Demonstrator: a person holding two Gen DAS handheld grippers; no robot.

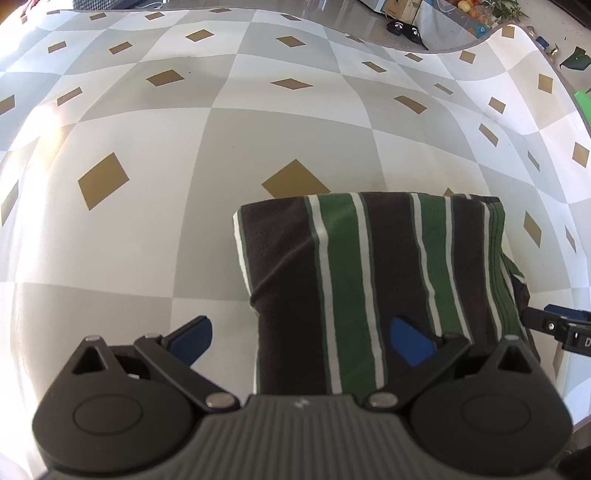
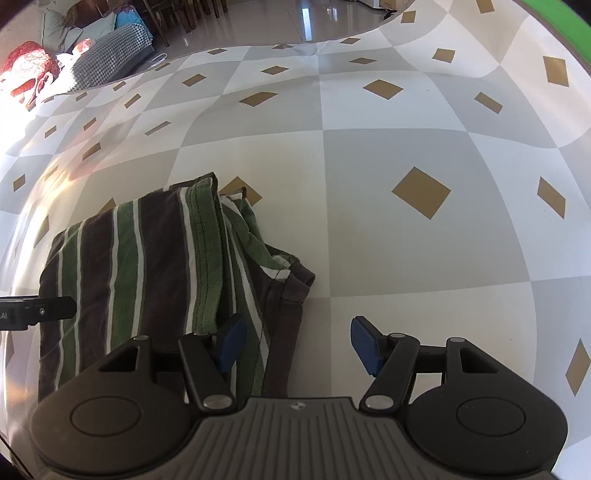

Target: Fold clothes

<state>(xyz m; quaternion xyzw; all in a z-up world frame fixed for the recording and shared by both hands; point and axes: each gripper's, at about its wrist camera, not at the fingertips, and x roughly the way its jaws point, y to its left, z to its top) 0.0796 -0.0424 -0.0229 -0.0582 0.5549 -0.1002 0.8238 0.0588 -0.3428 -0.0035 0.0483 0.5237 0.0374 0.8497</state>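
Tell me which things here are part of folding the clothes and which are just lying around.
Part of the job:
striped garment, already folded into a compact stack
left tongs, open
right tongs, open
checked tablecloth it lies on

Just lying around:
black slippers on the floor
houndstooth cushion
red patterned fabric

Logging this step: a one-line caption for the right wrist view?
Right gripper, jaws open, above the right edge of a folded striped garment on the checked tablecloth.

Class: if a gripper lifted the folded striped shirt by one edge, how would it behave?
The shirt is soft knit with creases, so it would probably droop. Its layers lie loose and uneven at the right side, so the fold might open. It looks thin, likely light.
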